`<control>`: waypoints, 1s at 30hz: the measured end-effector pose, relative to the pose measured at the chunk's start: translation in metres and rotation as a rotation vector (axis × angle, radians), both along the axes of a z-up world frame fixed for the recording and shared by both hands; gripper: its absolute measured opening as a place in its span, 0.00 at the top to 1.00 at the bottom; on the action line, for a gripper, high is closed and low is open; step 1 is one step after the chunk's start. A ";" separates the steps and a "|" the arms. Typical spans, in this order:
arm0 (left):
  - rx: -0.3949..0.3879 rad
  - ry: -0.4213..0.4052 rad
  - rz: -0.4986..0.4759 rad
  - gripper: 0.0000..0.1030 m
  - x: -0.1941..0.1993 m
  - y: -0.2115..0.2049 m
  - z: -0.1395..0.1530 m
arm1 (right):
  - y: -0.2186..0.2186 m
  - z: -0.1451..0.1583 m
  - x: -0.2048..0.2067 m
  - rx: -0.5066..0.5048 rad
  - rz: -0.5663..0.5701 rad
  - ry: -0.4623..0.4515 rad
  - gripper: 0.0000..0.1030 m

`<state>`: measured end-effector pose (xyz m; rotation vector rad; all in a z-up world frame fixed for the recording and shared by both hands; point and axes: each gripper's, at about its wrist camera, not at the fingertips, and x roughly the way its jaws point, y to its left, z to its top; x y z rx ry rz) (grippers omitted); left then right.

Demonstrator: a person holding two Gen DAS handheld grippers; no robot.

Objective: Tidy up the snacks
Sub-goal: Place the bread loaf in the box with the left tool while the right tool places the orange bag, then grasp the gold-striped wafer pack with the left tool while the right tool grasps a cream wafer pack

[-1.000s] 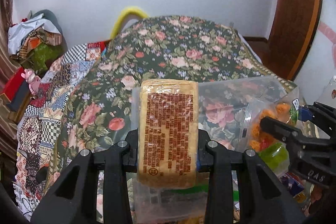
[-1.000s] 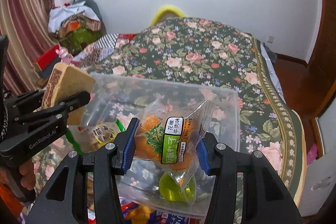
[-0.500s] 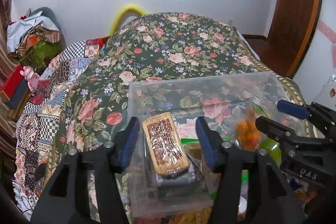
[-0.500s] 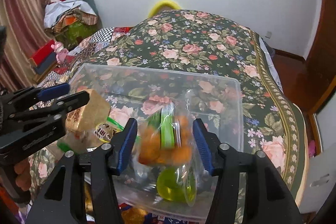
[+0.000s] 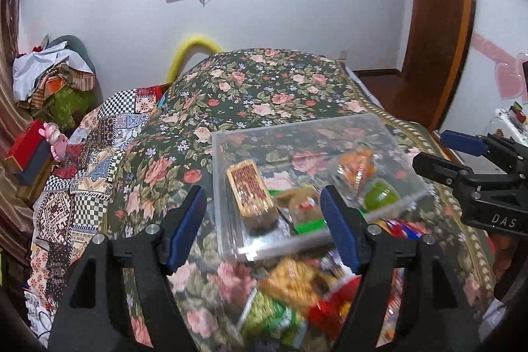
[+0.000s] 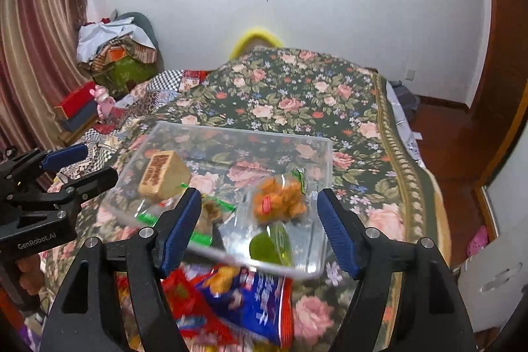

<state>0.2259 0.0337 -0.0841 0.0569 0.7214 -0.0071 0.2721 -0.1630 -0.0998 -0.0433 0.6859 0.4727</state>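
The left gripper [image 5: 262, 225], jaws apart and empty, hovers at the clear bin's [image 5: 231, 220] 6 o'clock; the biscuit block [image 5: 251, 189] lies inside. The right gripper [image 6: 259, 228], likewise spread and empty, hovers over the orange snack bag [image 6: 280, 198] inside. Next step: both grippers descend to the loose packets [image 6: 237, 296] at the bin's 6 o'clock.

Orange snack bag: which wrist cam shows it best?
Right wrist: the orange snack bag sits central and sharp in the clear bin. Left wrist sees it smaller, off to the right through the bin wall.
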 end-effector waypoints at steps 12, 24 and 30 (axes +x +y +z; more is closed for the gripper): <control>-0.031 0.033 -0.043 0.16 -0.076 -0.012 -0.012 | -0.024 0.002 -0.070 0.029 -0.010 -0.039 0.20; -0.050 0.148 -0.046 0.16 -0.116 -0.022 -0.059 | -0.037 -0.058 -0.112 0.024 -0.034 0.116 0.19; -0.100 0.191 -0.066 0.16 -0.123 -0.028 -0.070 | -0.041 -0.086 -0.129 0.011 -0.041 0.191 0.19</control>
